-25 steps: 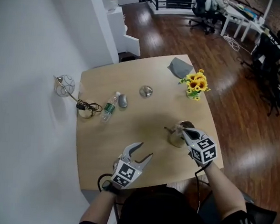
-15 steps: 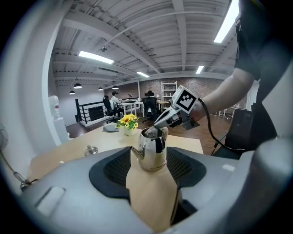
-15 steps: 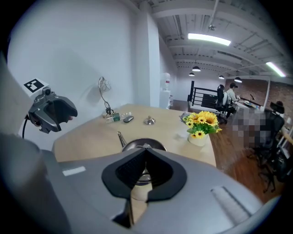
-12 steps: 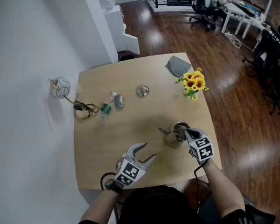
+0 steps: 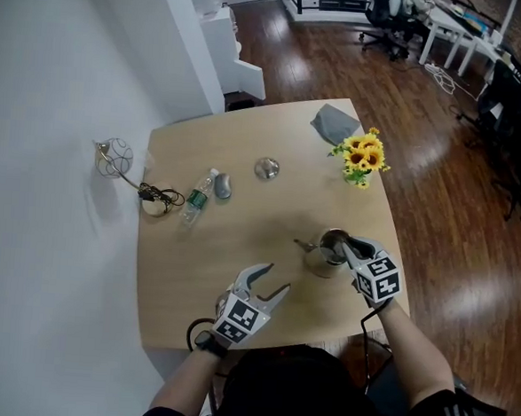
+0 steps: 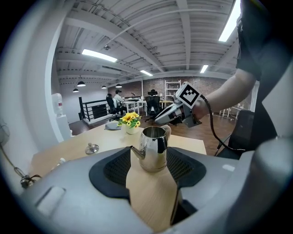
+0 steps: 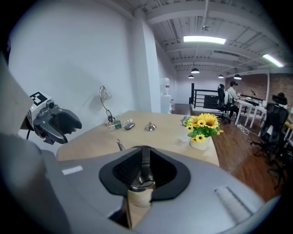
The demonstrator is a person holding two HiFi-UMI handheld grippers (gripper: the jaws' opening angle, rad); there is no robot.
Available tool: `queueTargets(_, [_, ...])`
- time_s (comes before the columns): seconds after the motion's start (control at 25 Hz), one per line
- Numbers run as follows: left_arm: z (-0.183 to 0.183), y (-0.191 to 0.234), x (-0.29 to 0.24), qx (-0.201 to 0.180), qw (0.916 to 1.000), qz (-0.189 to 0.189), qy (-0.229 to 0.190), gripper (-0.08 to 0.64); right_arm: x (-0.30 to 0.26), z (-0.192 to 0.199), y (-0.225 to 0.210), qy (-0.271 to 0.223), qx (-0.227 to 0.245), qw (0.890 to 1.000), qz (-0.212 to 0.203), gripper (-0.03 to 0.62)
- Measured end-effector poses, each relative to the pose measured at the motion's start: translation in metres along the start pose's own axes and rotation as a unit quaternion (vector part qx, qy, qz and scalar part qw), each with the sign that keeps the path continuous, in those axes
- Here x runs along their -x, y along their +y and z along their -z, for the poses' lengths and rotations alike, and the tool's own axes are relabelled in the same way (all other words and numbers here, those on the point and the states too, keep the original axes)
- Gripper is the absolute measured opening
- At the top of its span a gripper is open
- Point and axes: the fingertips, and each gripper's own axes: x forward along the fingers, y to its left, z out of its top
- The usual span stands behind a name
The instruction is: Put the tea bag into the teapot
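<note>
A shiny steel teapot (image 5: 325, 253) stands lidless on the wooden table (image 5: 241, 237), near its right edge. My right gripper (image 5: 348, 247) hovers just over the pot's open mouth, jaws opening. Looking down between them in the right gripper view (image 7: 142, 161), I see only the teapot's rim and handle (image 7: 142, 184). No tea bag shows in any view. My left gripper (image 5: 271, 280) is open and empty, a little left of the pot near the front edge. In the left gripper view (image 6: 151, 171) the teapot (image 6: 154, 147) stands straight ahead, with the right gripper (image 6: 160, 119) beside its rim.
The teapot's lid (image 5: 266, 168) lies farther back. A pot of sunflowers (image 5: 362, 159) and a grey cloth (image 5: 335, 123) are at the back right. A water bottle (image 5: 198, 197), a grey mouse (image 5: 223, 187) and a coiled cable (image 5: 159, 200) lie at the left.
My right gripper has shifted a little over the teapot's mouth and its jaws have parted. The left gripper has hardly moved.
</note>
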Motion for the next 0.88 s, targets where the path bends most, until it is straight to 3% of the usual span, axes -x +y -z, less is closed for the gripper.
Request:
queueTargets(0.44, [-0.004, 0.009, 0.043, 0.022, 0.9977, -0.063, -0.017, 0.242, 0.045, -0.067, 0.063, -0.103, 0.043, 0.991, -0.078, 0.055])
queueTargets(0.52, [-0.003, 0.006, 0.057, 0.031, 0.9968, -0.07, -0.022, 0.242, 0.052, -0.073, 0.075, -0.117, 0.032, 0.988, -0.092, 0.019])
queueTargets(0.88, [0.014, -0.031, 0.119, 0.038, 0.9955, -0.071, -0.049, 0.242, 0.098, -0.055, 0.15, -0.133, 0.027, 0.983, -0.122, 0.008])
